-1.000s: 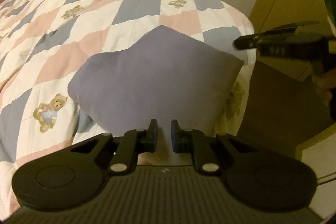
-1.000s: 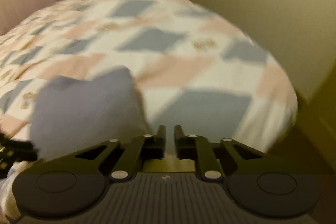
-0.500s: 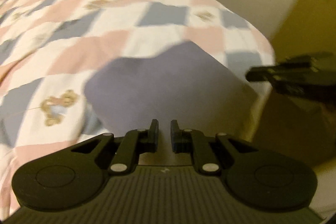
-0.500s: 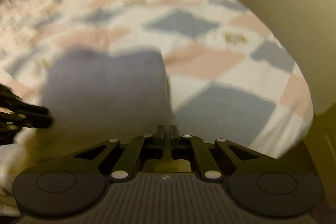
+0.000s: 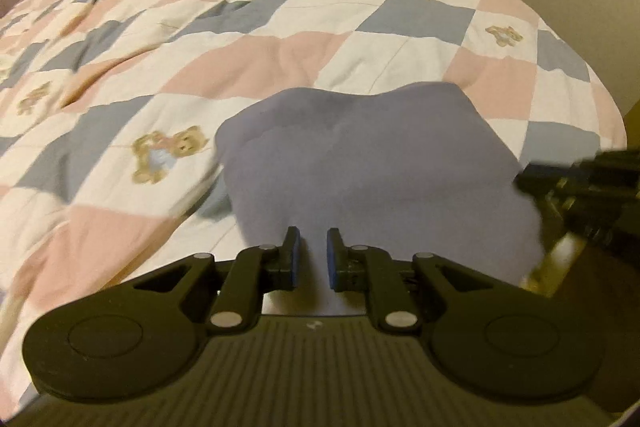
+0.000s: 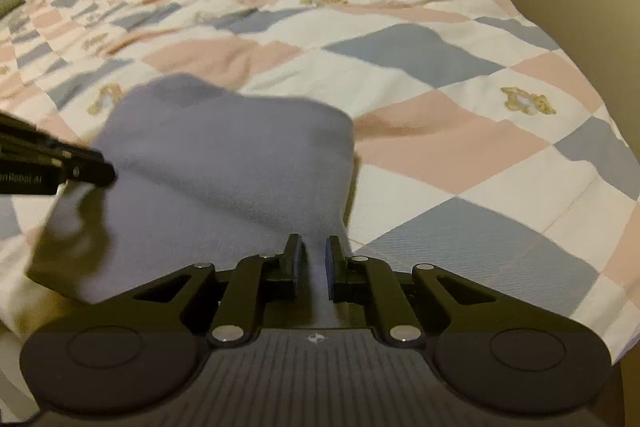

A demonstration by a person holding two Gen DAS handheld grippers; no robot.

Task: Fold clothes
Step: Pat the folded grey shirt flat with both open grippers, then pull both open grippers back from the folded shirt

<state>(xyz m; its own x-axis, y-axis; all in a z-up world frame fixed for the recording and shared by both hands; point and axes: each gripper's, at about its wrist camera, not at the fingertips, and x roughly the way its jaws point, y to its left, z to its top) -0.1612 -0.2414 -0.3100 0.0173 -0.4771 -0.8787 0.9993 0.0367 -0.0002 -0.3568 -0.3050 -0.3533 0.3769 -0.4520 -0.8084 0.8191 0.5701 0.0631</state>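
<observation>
both tools, left [image 5: 311,253] and right [image 6: 312,261], pinch the near edge of the blue-grey cloth [image 5: 372,163].

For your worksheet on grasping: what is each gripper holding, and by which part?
Both the left gripper and right gripper pinch the grey-blue garment by its near edge.

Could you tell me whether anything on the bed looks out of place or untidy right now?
Nothing looks damaged. The grey-blue garment lies bunched at the quilt's near edge, its far side humped rather than flat, with both the left claw and right claw pinching its near hem.
</observation>
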